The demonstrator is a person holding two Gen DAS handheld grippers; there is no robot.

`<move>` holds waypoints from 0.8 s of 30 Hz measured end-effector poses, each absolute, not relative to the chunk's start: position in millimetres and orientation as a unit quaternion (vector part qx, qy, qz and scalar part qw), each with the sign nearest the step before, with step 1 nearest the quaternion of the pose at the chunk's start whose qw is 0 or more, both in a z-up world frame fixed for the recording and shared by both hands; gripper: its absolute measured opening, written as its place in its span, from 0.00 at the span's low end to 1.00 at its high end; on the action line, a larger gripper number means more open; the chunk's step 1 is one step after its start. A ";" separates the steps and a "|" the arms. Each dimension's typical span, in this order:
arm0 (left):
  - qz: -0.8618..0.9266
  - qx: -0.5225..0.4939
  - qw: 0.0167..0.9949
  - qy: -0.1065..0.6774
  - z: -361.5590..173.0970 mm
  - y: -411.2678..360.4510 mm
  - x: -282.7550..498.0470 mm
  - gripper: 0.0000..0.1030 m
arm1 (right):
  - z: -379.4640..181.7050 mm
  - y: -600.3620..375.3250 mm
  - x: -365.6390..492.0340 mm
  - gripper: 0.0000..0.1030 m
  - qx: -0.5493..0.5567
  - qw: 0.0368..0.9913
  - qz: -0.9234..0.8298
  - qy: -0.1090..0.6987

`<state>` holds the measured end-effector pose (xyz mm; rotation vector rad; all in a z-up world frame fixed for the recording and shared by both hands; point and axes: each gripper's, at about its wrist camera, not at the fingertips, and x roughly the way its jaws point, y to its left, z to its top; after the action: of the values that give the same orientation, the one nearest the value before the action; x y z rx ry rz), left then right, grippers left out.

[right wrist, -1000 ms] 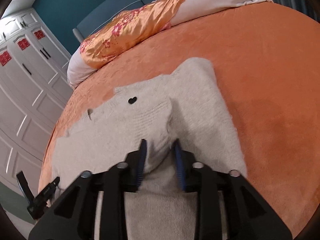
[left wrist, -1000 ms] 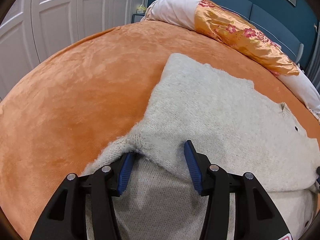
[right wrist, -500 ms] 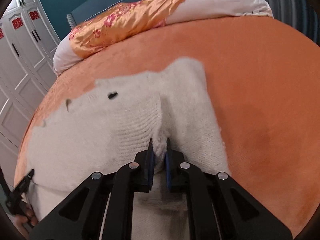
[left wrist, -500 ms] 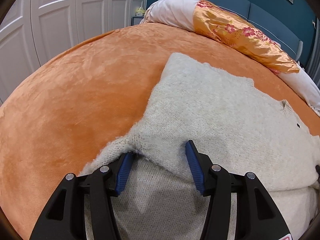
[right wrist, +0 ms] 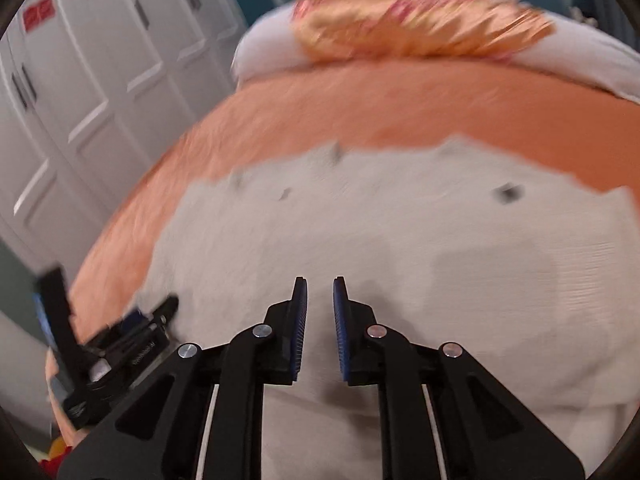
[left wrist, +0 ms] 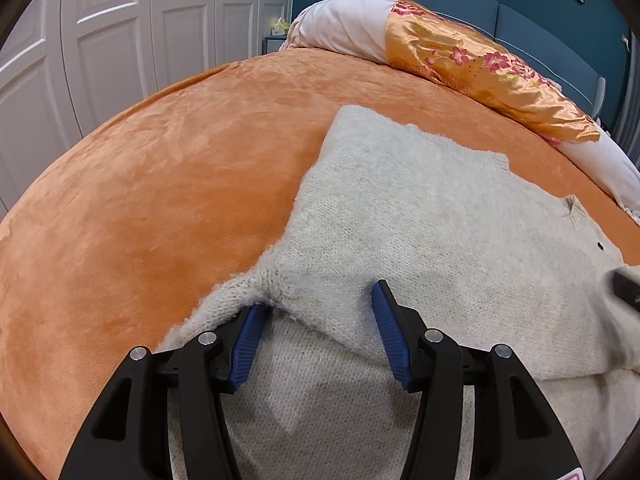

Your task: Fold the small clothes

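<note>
A cream knitted sweater [left wrist: 440,220] lies spread on the orange bed cover [left wrist: 160,200], its near part folded over. My left gripper [left wrist: 320,300] rests on its near left corner with the jaws wide apart. The left pad is tucked under the fluffy folded edge, and the fold lies loose between the pads. In the blurred right wrist view, my right gripper [right wrist: 320,296] is over the middle of the sweater [right wrist: 360,220]. Its pads are nearly together, pinching a thin fold of the knit. The left gripper [right wrist: 116,304] shows at the lower left there. A dark blur at the left wrist view's right edge is the right gripper [left wrist: 626,292].
An orange flowered satin cushion [left wrist: 480,68] and white bedding lie along the bed's far side against a blue headboard [left wrist: 480,0]. White wardrobe doors [left wrist: 100,40] stand beyond the bed's left edge. Bare orange cover [right wrist: 360,100] stretches left of and behind the sweater.
The right gripper closed on a ridge of the sweater's right part, then swept left across the garment while rolling. The left gripper stayed where it was.
</note>
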<state>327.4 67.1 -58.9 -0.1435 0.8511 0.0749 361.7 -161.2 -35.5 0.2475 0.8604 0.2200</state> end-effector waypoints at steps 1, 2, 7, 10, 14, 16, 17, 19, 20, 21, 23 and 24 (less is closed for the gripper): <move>0.037 -0.069 0.908 0.412 -59.3 67.1 327.5 0.51 | -42.9 -157.2 365.2 0.12 0.116 0.894 0.101 0.421; 0.037 -0.068 0.908 0.412 -59.4 67.3 327.4 0.51 | -50.7 -158.3 365.8 0.09 0.117 0.893 0.095 0.424; 0.036 -0.070 0.909 0.410 -59.6 67.6 327.6 0.52 | -53.4 -215.7 335.1 0.02 0.180 0.903 0.025 0.389; 0.036 -0.071 0.909 0.410 -60.0 67.9 327.1 0.52 | -47.8 -277.6 306.6 0.07 0.226 0.899 -0.061 0.370; 0.038 -0.067 0.909 0.410 -59.7 67.1 327.0 0.52 | -45.5 -324.0 282.4 0.27 0.244 0.894 -0.119 0.356; 0.040 -0.063 0.909 0.410 -59.6 65.9 327.5 0.52 | -47.8 -331.6 282.4 0.39 0.242 0.891 -0.123 0.364; 0.040 -0.063 0.909 0.410 -59.6 66.3 327.9 0.52 | -51.0 -331.3 285.8 0.38 0.239 0.890 -0.120 0.370; 0.041 -0.062 0.909 0.410 -59.5 65.3 327.3 0.52 | -57.1 -326.6 291.3 0.38 0.220 0.890 -0.117 0.382; 0.041 -0.062 0.909 0.410 -59.5 65.4 327.5 0.52 | -58.5 -321.0 295.7 0.29 0.209 0.892 -0.113 0.384; 0.041 -0.061 0.909 0.410 -59.5 65.6 327.6 0.52 | -56.8 -319.6 291.5 0.19 0.206 0.894 -0.107 0.383; 0.042 -0.061 0.909 0.410 -59.9 65.4 327.8 0.52 | -49.1 -321.4 286.8 0.06 0.220 0.898 -0.095 0.369; 0.041 -0.061 0.909 0.409 -59.9 65.0 327.4 0.52 | -40.9 -321.6 282.7 0.06 0.224 0.906 -0.096 0.345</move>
<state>327.4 65.0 -59.9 -0.1263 0.8446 0.0854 282.7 -321.6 -40.9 0.4629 0.7131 -0.1972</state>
